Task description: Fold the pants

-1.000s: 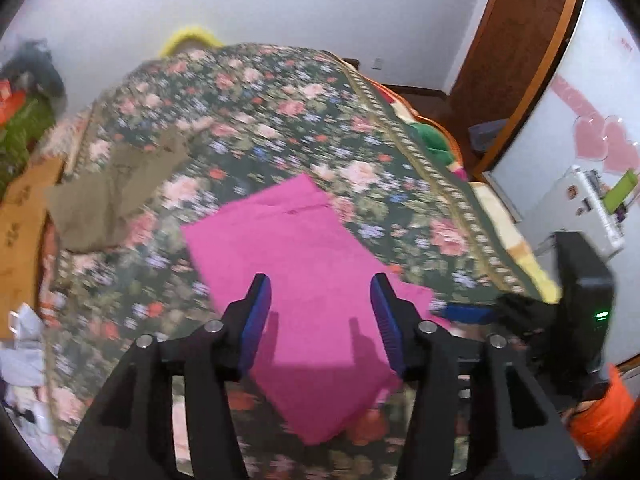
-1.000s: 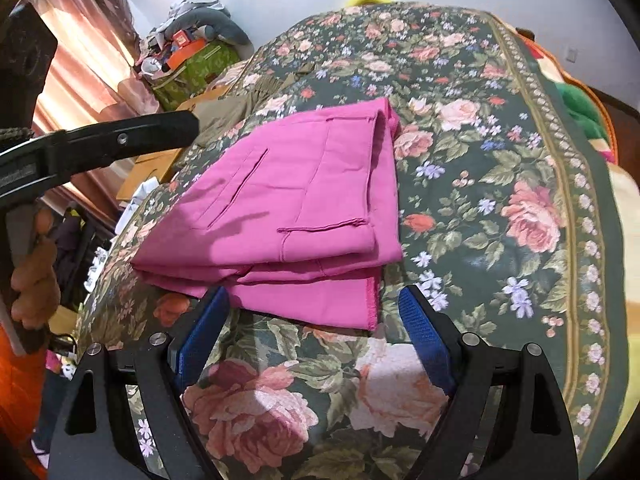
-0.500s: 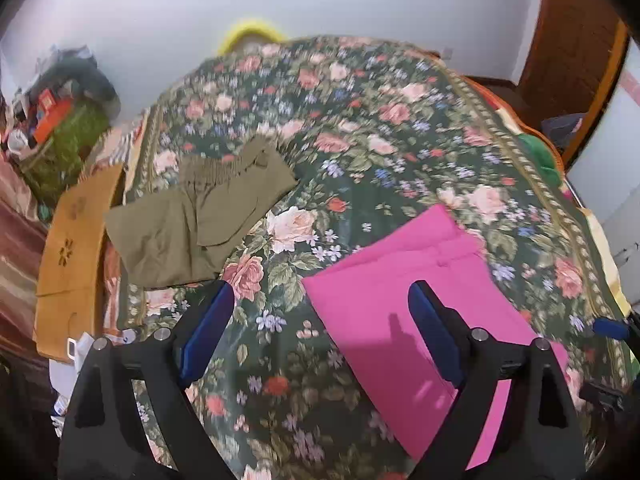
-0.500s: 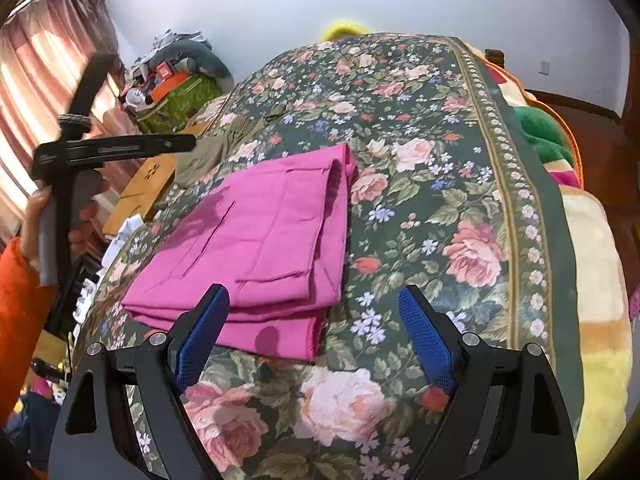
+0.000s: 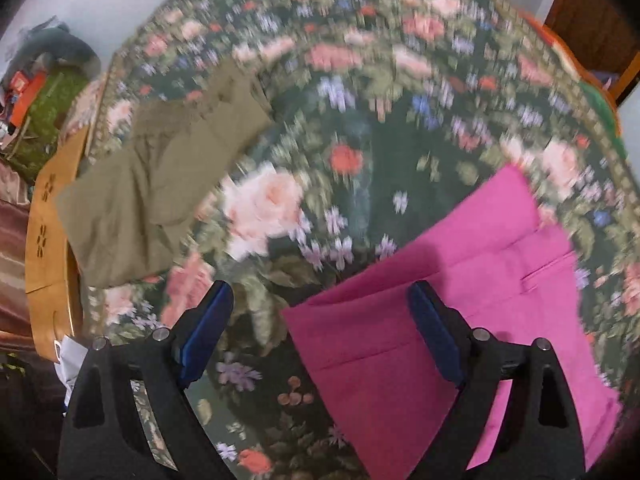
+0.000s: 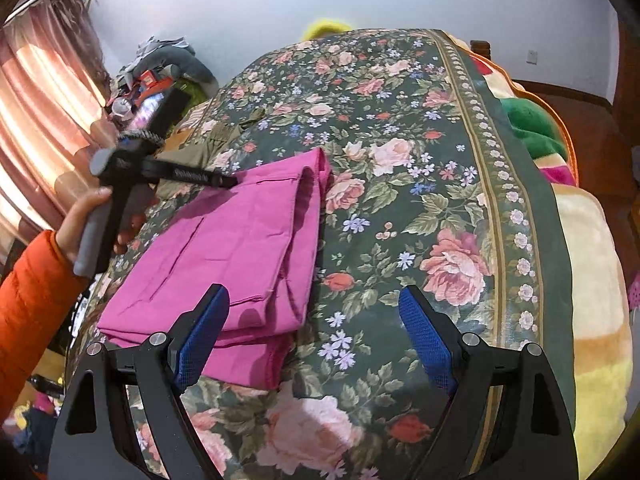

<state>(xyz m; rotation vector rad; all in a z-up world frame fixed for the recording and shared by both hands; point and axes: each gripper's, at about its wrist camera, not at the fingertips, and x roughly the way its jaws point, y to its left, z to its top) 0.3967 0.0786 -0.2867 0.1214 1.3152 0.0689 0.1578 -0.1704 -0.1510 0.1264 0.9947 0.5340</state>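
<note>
Left gripper wide, bedspread blurred

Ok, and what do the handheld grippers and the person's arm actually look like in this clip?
Both the left gripper and the right gripper have black frames with silver pivot screws and blue textured pads on the fingers. Seen from the right wrist, the left one has a grey handle, white lettering along its black bar and a dark braided cord. The left hand is bare, in an orange puffy sleeve.

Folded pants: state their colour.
Magenta pink pants, plain, no pattern; clearest in the right wrist view.
</note>
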